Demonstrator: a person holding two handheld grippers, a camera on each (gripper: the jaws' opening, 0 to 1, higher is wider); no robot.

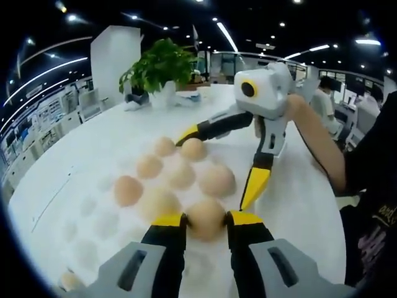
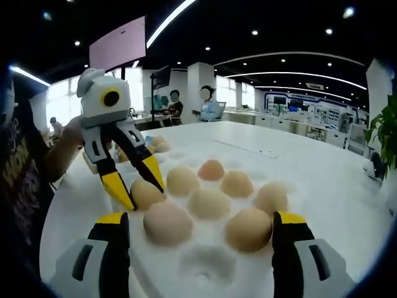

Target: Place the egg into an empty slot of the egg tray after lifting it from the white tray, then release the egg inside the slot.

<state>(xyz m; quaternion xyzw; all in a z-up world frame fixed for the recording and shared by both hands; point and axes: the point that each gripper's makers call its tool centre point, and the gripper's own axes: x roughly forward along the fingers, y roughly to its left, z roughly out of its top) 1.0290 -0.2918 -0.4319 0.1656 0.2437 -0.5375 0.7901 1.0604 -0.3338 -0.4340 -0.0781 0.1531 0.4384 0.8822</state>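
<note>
A white egg tray (image 1: 93, 223) lies on the round white table and holds several brown eggs, with empty slots on its left side. My left gripper (image 1: 206, 218) is shut on one egg (image 1: 205, 210) low over the tray's near edge. In the right gripper view the same left gripper (image 2: 141, 192) pinches that egg (image 2: 146, 195) at the tray's left side. My right gripper (image 2: 201, 218) is wide open above the egg tray (image 2: 208, 264), an egg near each jaw. It also shows as the right gripper (image 1: 217, 169), spread over the eggs.
A potted plant (image 1: 160, 65) stands at the table's far side. More eggs (image 2: 158, 143) lie behind the left gripper. The person's forearm (image 1: 316, 136) reaches in from the right. Two people (image 2: 208, 102) sit at desks far back. One stray egg (image 1: 69, 280) lies at the lower left.
</note>
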